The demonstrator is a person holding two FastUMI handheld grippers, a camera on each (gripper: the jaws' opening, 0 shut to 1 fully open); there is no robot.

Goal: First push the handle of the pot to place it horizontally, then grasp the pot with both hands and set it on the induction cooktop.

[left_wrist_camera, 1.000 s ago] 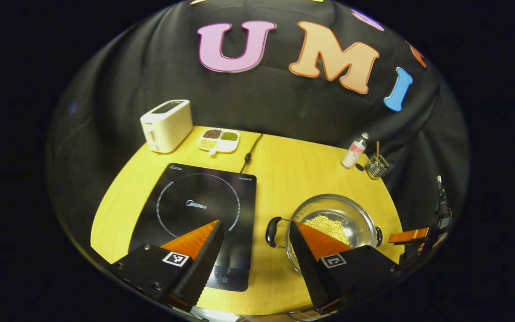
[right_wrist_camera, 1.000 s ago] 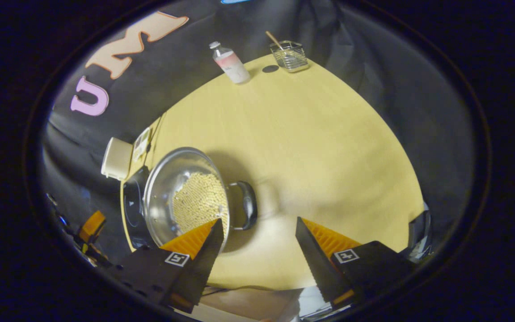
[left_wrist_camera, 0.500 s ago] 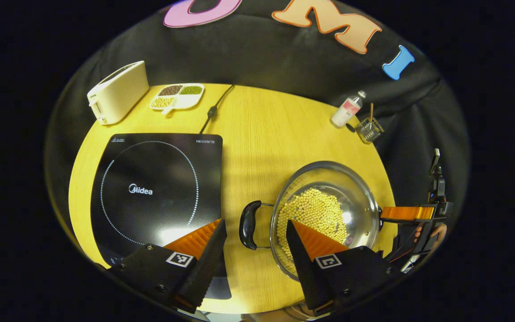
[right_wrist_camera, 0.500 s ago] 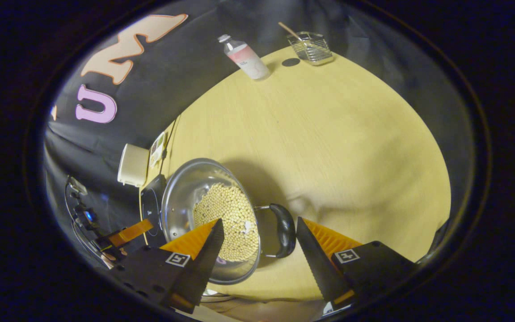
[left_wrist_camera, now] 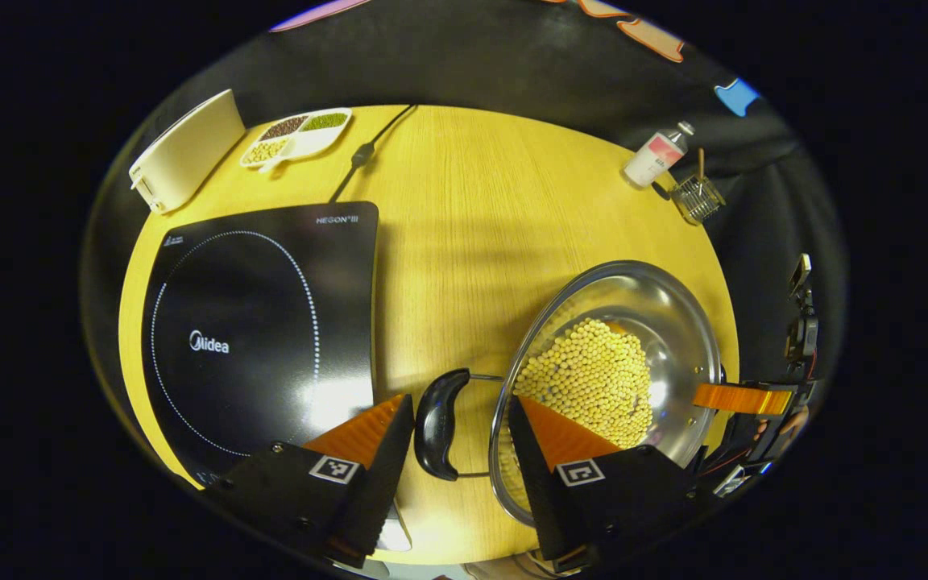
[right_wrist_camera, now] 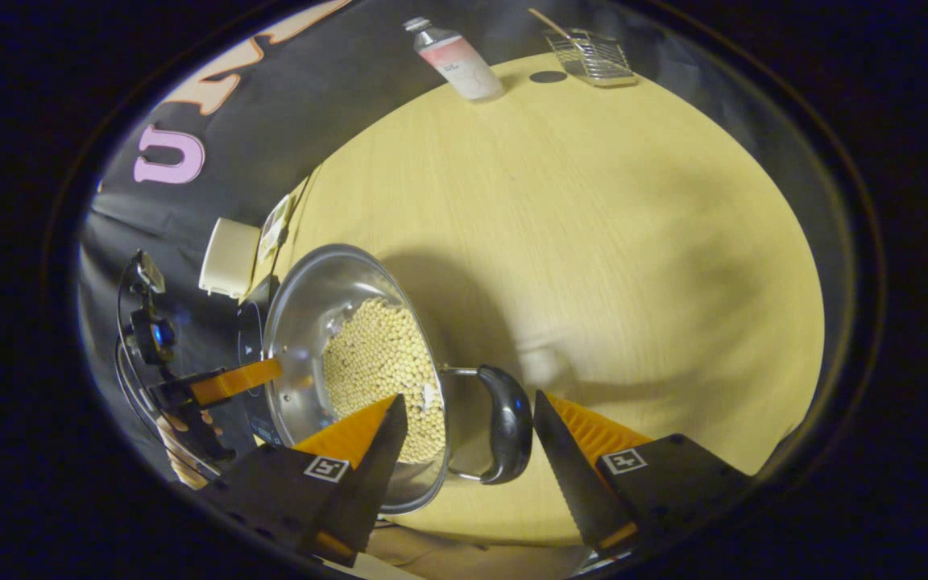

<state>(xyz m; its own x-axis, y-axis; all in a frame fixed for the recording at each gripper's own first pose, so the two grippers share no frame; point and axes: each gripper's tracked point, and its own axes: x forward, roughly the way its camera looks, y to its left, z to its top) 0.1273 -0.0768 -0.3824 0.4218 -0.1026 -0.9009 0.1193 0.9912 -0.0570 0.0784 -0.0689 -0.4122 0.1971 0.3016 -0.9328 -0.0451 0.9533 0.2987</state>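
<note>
A steel pot (left_wrist_camera: pixel 657 314) holding yellow beans (left_wrist_camera: pixel 593 379) stands on the wooden table (left_wrist_camera: pixel 472 225), to the right of the black induction cooktop (left_wrist_camera: pixel 254 322). Its two black handles point sideways. My left gripper (left_wrist_camera: pixel 457 403) is open, and the pot's left handle (left_wrist_camera: pixel 438 423) lies between its fingers without being pinched. In the right gripper view, my right gripper (right_wrist_camera: pixel 468 399) is open around the pot's other handle (right_wrist_camera: pixel 510 423), beside the pot (right_wrist_camera: pixel 311 306). The right gripper (left_wrist_camera: pixel 742 397) also shows at the pot's far side in the left gripper view, and the left gripper (right_wrist_camera: pixel 234 380) shows past the pot in the right gripper view.
A cream toaster (left_wrist_camera: pixel 186 153) and a divided dish of beans (left_wrist_camera: pixel 295 133) stand behind the cooktop, with its cable (left_wrist_camera: pixel 363 153) beside them. A bottle (left_wrist_camera: pixel 657 153) and a wire basket (left_wrist_camera: pixel 698 197) sit at the back right corner. A hand (right_wrist_camera: pixel 182 451) holds the left gripper.
Both grippers have come down and forward to the pot, so each handle now lies between a pair of open fingers. The pot has stayed in place.
</note>
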